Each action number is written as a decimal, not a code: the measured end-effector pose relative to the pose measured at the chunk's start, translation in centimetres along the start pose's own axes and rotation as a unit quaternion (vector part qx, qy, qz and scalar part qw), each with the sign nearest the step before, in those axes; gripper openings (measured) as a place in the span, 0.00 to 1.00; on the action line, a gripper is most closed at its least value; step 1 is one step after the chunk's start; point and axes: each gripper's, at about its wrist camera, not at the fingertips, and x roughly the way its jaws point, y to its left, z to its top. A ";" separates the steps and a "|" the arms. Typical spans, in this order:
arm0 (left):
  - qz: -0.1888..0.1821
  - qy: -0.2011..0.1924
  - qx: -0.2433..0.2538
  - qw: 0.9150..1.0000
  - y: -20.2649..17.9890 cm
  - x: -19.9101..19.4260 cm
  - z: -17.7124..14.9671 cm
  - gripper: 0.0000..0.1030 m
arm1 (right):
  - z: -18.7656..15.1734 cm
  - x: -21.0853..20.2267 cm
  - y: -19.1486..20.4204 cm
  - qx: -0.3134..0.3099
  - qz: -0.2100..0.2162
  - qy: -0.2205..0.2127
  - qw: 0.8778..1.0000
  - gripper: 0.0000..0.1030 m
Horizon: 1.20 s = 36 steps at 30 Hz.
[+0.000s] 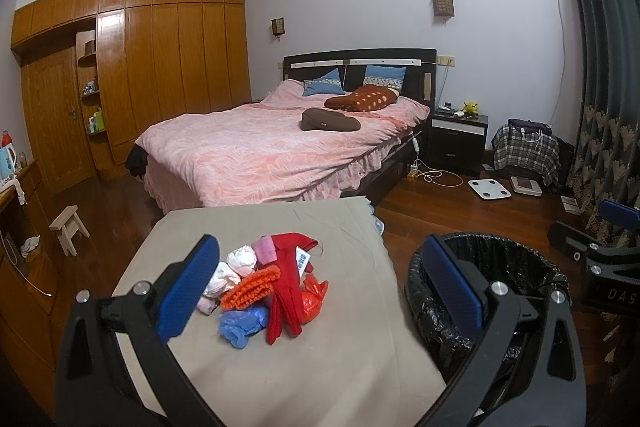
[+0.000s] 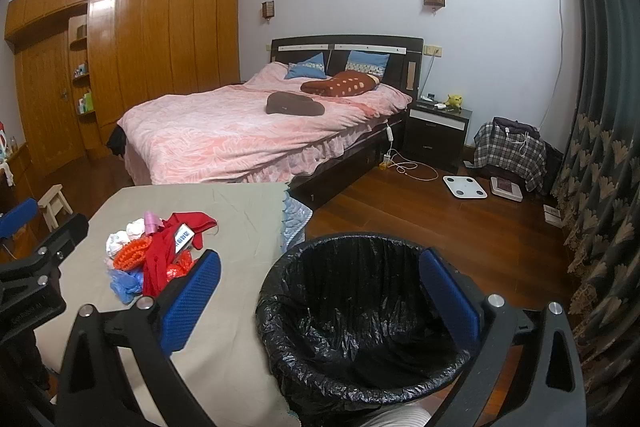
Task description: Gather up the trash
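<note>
A pile of trash (image 1: 272, 283) lies on the beige cloth-covered table (image 1: 320, 367): red fabric, an orange fuzzy piece, white crumpled tissues, a blue plastic bag, a pink item. The pile also shows in the right wrist view (image 2: 156, 255). A bin lined with a black bag (image 2: 360, 323) stands right of the table; it shows in the left wrist view (image 1: 492, 291) too. My left gripper (image 1: 320, 287) is open and empty, above the table near the pile. My right gripper (image 2: 320, 291) is open and empty, over the bin's mouth.
A bed with a pink cover (image 1: 280, 147) stands beyond the table. A wooden wardrobe (image 1: 160, 59) fills the left wall. A small stool (image 1: 68, 227) stands at left. A nightstand (image 2: 436, 131), scales (image 2: 464, 187) and curtains (image 2: 600, 147) are at right.
</note>
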 end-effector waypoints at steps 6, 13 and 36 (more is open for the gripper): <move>0.001 0.000 0.002 1.000 0.0 0.2 -0.7 0.95 | 0.0 0.0 0.0 -0.001 -0.001 0.000 1.000 0.94; 0.002 0.000 0.003 1.000 -0.1 0.3 -0.5 0.95 | 0.0 0.0 0.0 -0.002 -0.001 0.000 1.000 0.94; 0.001 0.004 0.004 1.000 0.0 0.8 -1.3 0.95 | -0.2 0.0 -0.4 -0.004 -0.002 0.002 1.000 0.94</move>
